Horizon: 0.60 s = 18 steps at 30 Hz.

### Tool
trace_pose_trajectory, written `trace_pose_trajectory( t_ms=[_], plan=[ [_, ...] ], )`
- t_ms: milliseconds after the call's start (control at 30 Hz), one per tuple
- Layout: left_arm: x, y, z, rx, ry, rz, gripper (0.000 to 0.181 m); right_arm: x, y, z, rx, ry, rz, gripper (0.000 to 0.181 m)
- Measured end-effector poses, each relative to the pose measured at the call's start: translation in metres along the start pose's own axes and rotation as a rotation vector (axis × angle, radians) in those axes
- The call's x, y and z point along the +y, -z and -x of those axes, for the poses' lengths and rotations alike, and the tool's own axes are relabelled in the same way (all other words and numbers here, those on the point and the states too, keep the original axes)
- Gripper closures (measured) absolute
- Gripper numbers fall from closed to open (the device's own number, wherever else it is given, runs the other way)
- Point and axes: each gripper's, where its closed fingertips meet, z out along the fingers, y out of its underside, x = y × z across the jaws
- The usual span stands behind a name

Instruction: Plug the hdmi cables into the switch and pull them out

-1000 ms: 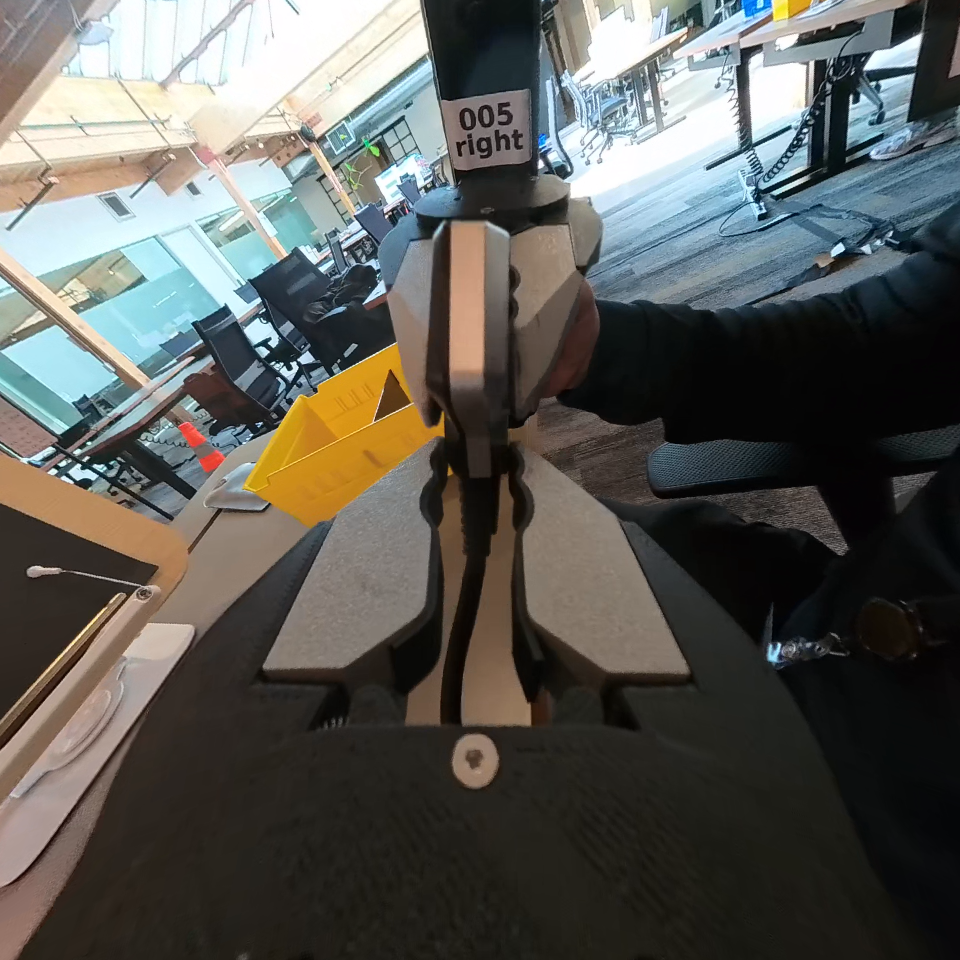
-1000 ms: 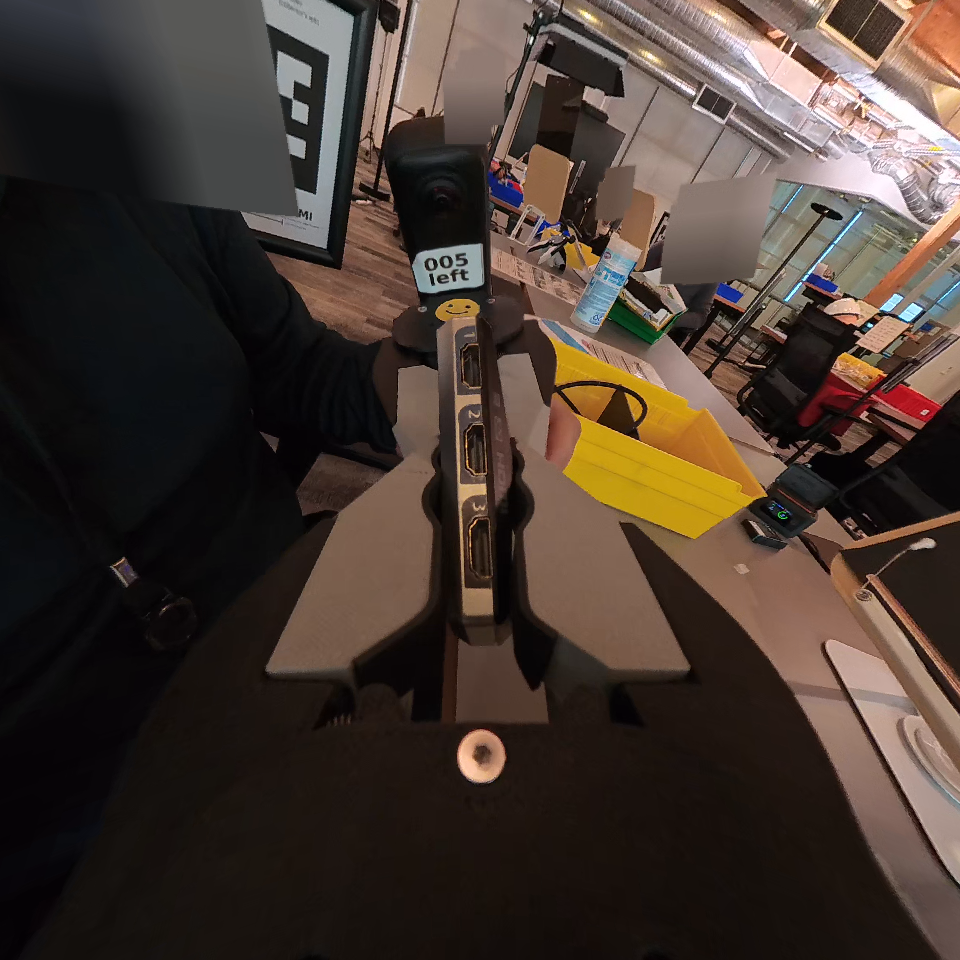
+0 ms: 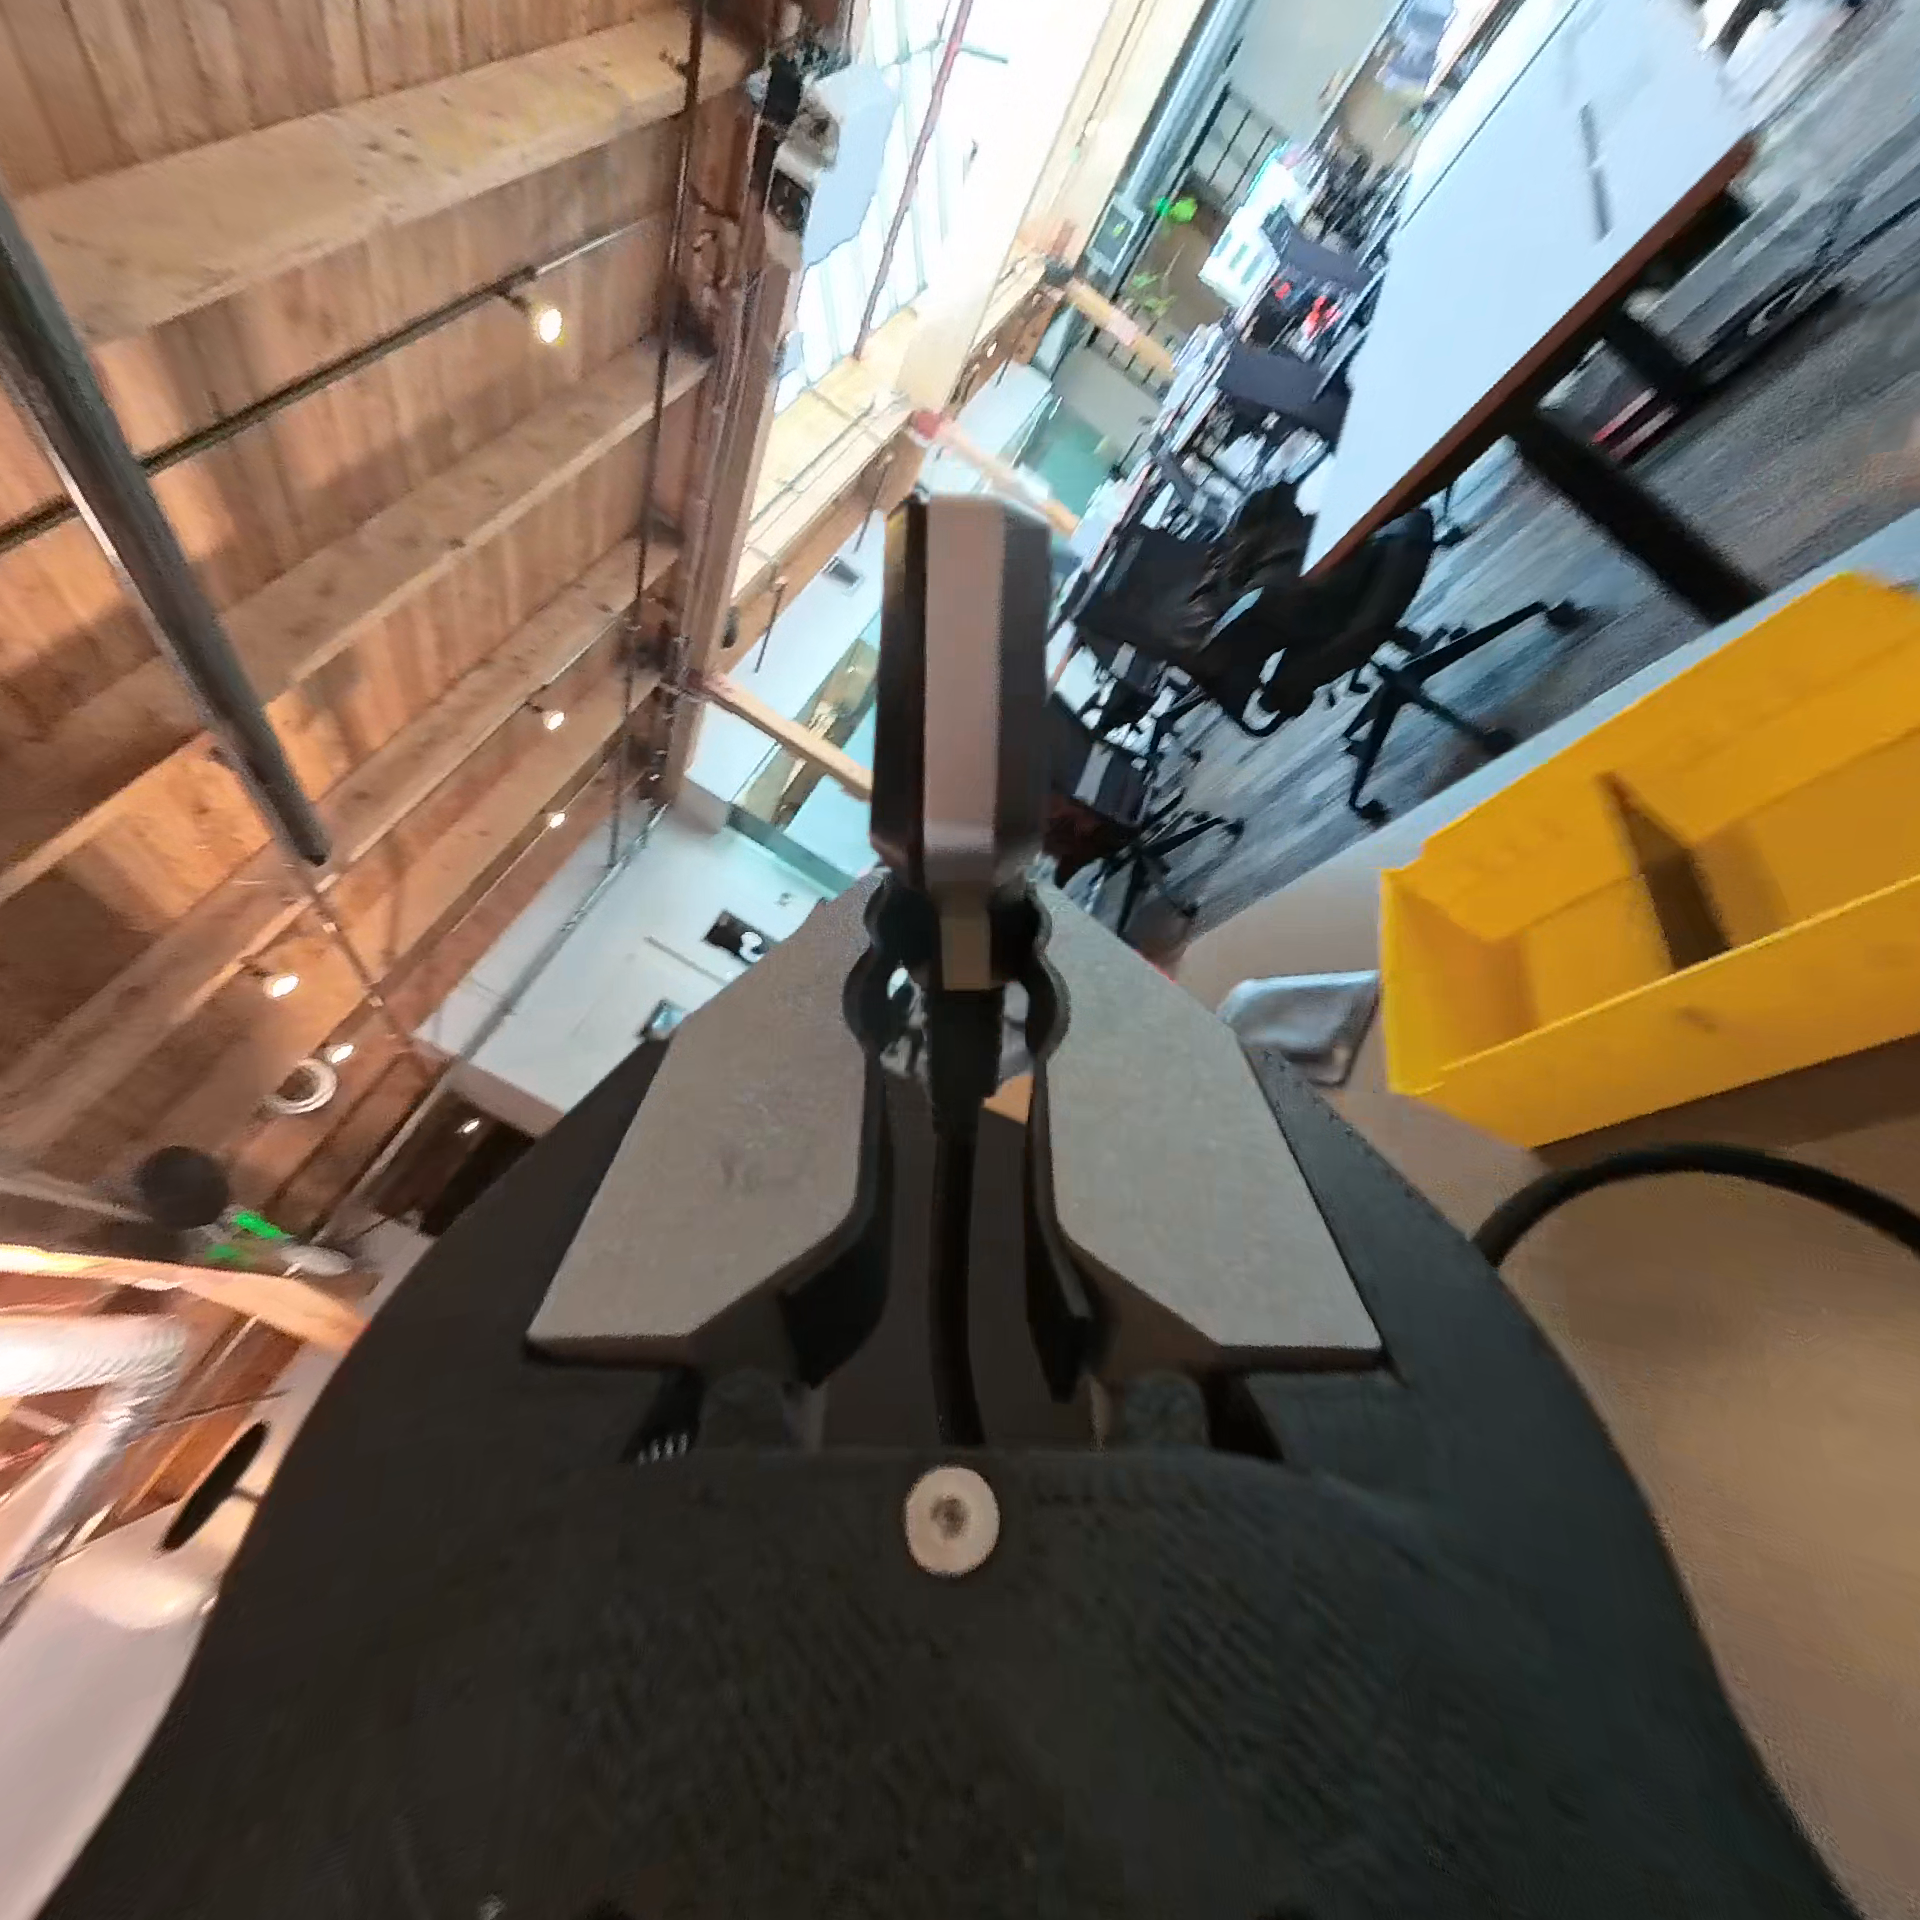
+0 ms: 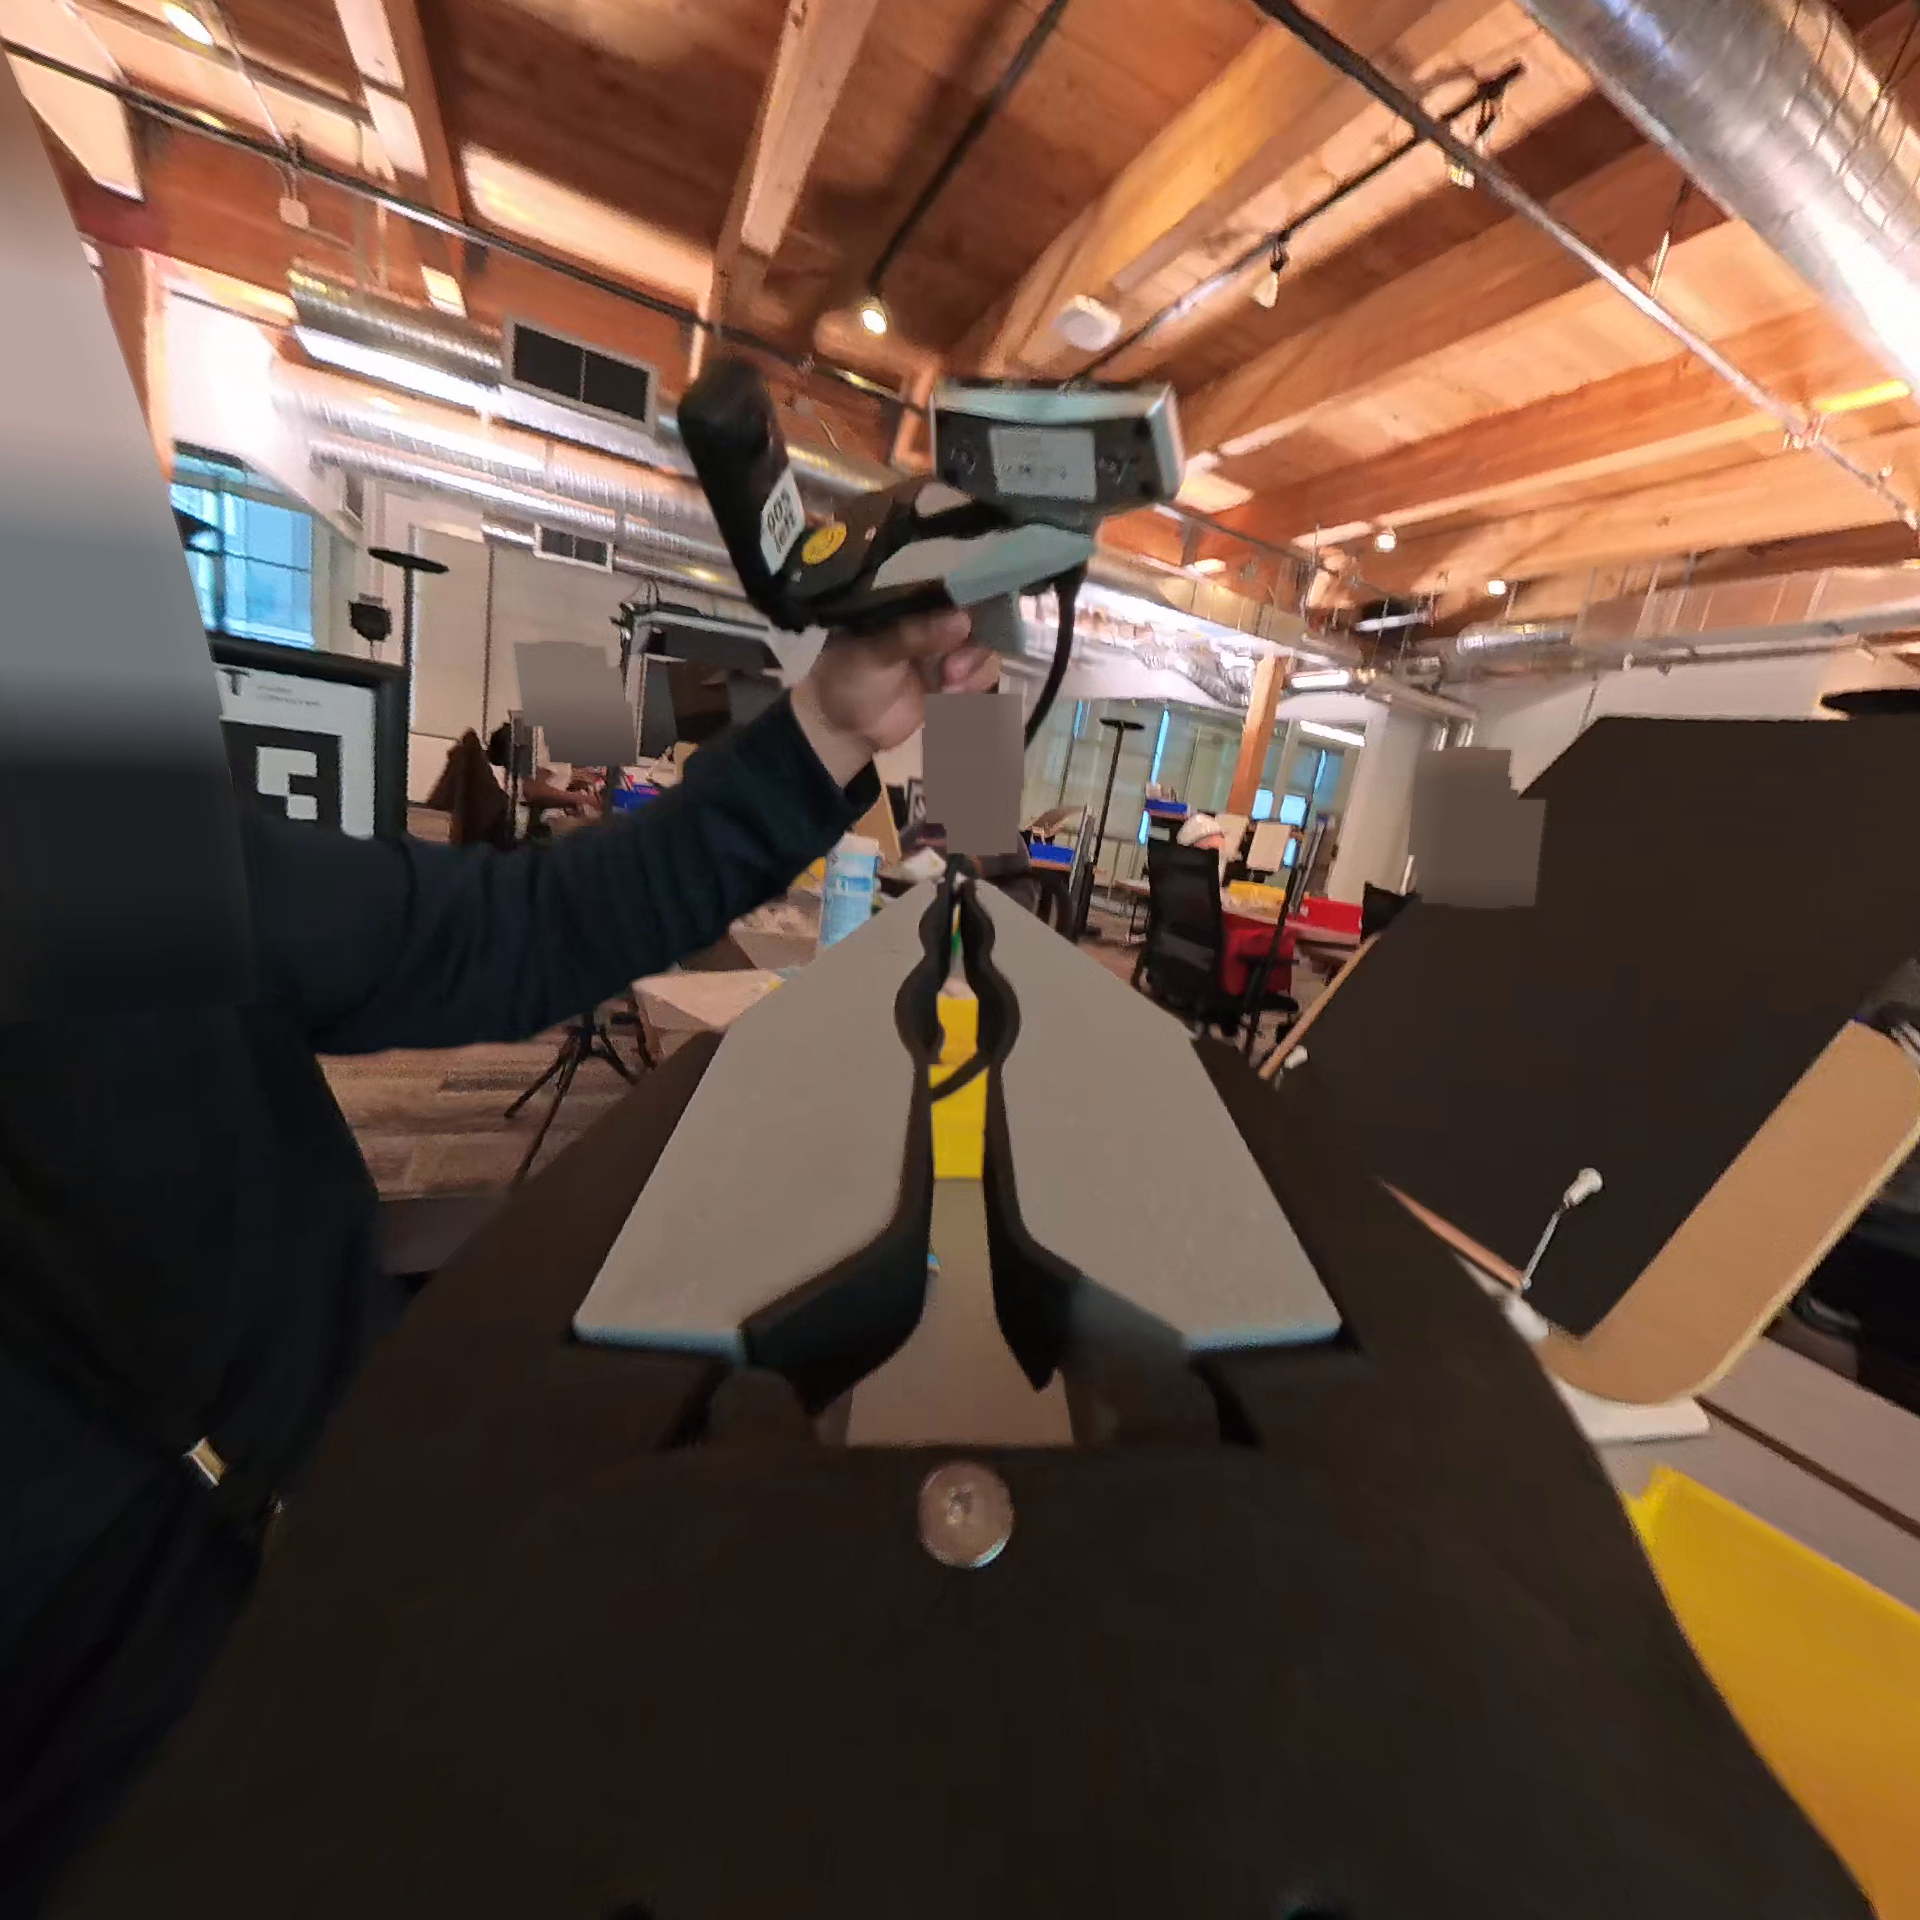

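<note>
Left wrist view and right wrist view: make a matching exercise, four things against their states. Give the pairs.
1 switch
2 HDMI cable
3 yellow bin
4 right gripper

a rests on the table
b shut, holding nothing
c clamped in the left gripper
d sits on the cable's plug, held in the air

Pairs: 1-d, 2-c, 3-a, 4-b

Switch (image 3: 961, 707) seemingly brushed metal, matt

Desk (image 3: 1662, 1403), tan-grey top. Yellow divided bin (image 3: 1704, 862) sits on it; black cable (image 3: 1683, 1169) curves across the surface just beside the bin. Small grey object (image 3: 1299, 1013) near the bin's corner, blurred.
</note>
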Motion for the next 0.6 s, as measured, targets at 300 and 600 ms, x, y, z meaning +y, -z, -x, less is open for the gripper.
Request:
trace_pose_trajectory(
  t_ms=[300,600],
  plan=[
    [0.068,0.005,0.087,-0.218,-0.005,0.134,0.161,0.070,-0.035,0.003,-0.053,-0.083,0.285,0.157],
    [0.110,0.032,0.080,-0.316,-0.039,0.230,0.161,0.215,-0.111,0.089,-0.353,-0.060,0.712,0.140]
  ],
)
